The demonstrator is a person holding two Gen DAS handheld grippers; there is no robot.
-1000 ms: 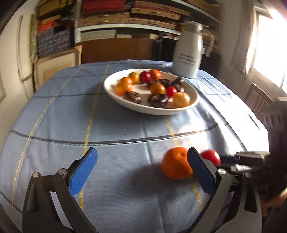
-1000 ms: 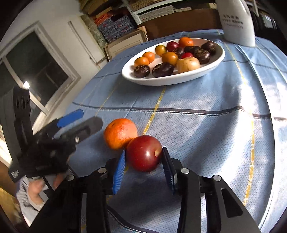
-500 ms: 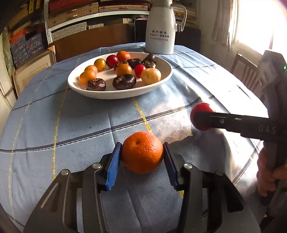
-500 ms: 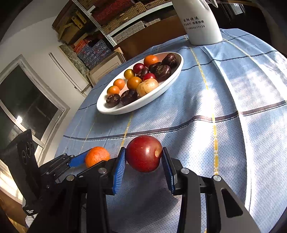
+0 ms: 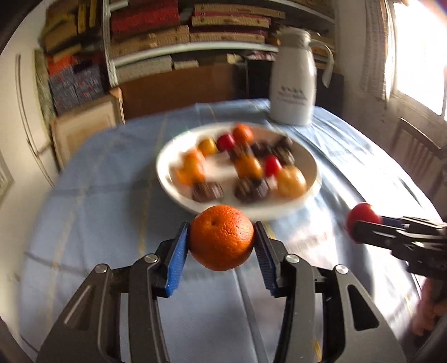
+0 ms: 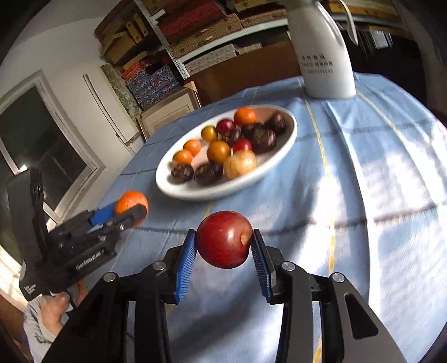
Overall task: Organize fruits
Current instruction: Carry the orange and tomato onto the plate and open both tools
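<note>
My left gripper [image 5: 222, 245] is shut on an orange [image 5: 222, 237] and holds it in the air, just short of the near rim of the white oval plate [image 5: 311, 164]. The plate holds several small oranges, red fruits and dark fruits. My right gripper [image 6: 223, 247] is shut on a red apple [image 6: 223, 238], held above the blue tablecloth [image 6: 349, 181] in front of the plate [image 6: 290, 131]. The right gripper with the apple [image 5: 361, 216] shows at the right of the left wrist view. The left gripper with the orange [image 6: 130, 202] shows at the left of the right wrist view.
A white thermos jug [image 5: 293, 81] stands behind the plate at the back right; it also shows in the right wrist view [image 6: 321, 53]. Shelves of stacked boxes [image 5: 173, 25] fill the back wall. A wooden chair [image 5: 419, 150] stands at the table's right side.
My left gripper closed on the orange and lifted it off the cloth toward the plate. My right gripper rose with the apple and moved nearer the plate.
</note>
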